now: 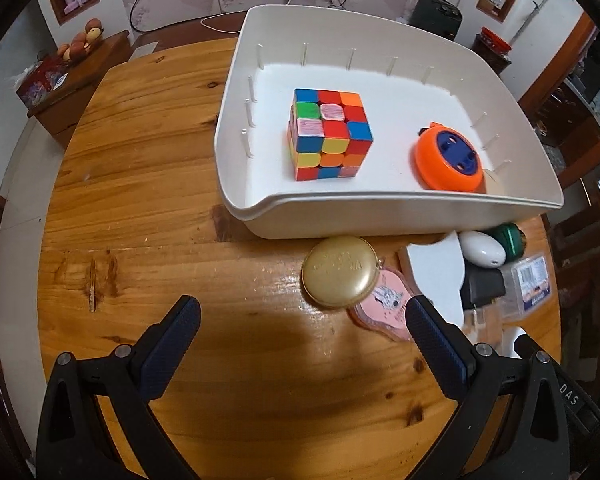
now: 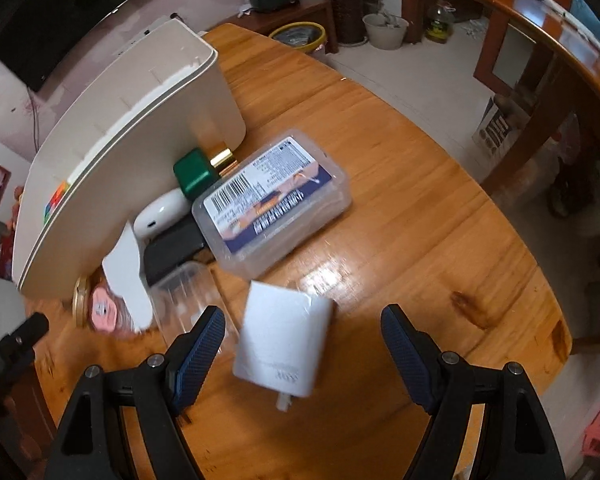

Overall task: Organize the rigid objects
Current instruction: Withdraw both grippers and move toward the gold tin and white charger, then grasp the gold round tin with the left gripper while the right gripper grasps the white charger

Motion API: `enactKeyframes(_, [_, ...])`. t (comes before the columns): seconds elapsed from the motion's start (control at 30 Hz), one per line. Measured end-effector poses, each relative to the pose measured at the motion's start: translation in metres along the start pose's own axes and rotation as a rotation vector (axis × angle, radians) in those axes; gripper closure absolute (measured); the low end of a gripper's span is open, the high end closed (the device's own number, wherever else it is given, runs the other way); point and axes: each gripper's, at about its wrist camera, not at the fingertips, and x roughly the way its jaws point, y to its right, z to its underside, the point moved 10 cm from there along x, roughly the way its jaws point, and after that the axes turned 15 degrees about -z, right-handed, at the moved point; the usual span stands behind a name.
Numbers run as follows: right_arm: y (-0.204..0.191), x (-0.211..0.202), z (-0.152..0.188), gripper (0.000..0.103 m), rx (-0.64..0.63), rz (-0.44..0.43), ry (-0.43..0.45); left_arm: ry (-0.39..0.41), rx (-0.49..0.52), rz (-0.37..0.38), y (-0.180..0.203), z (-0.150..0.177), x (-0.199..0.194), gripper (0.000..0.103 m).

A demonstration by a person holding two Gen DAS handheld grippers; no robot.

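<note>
A white bin (image 1: 380,206) on the round wooden table holds a colourful puzzle cube (image 1: 329,134) and an orange and blue tape measure (image 1: 448,159). In front of it lie a gold round case (image 1: 340,271) and a pink keychain tag (image 1: 384,306). My left gripper (image 1: 302,322) is open and empty, just short of the gold case. My right gripper (image 2: 302,328) is open around a white plug adapter (image 2: 280,344) lying on the table, without touching it. The bin also shows in the right wrist view (image 2: 112,184).
Beside the bin lie a clear plastic box with a label (image 2: 272,200), a green and gold bottle (image 2: 198,170), a white oval device (image 2: 156,212), a black item (image 2: 172,248), a clear cup (image 2: 188,300) and a white card (image 2: 126,276). The table edge (image 2: 540,264) curves at the right.
</note>
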Motion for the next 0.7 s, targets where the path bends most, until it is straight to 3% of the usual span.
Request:
enactKeyframes(0.37, [0.005,0.017,0.007,0.023,-0.001,0.119,-0.042,-0.026,0.004,-0.053,0.012,-0.007,0.031,0.001])
enactKeyframes(0.7, [0.004,0.017,0.012,0.025,-0.019,0.127,-0.038,-0.046,-0.056,-0.062,0.016,-0.009,0.054,0.001])
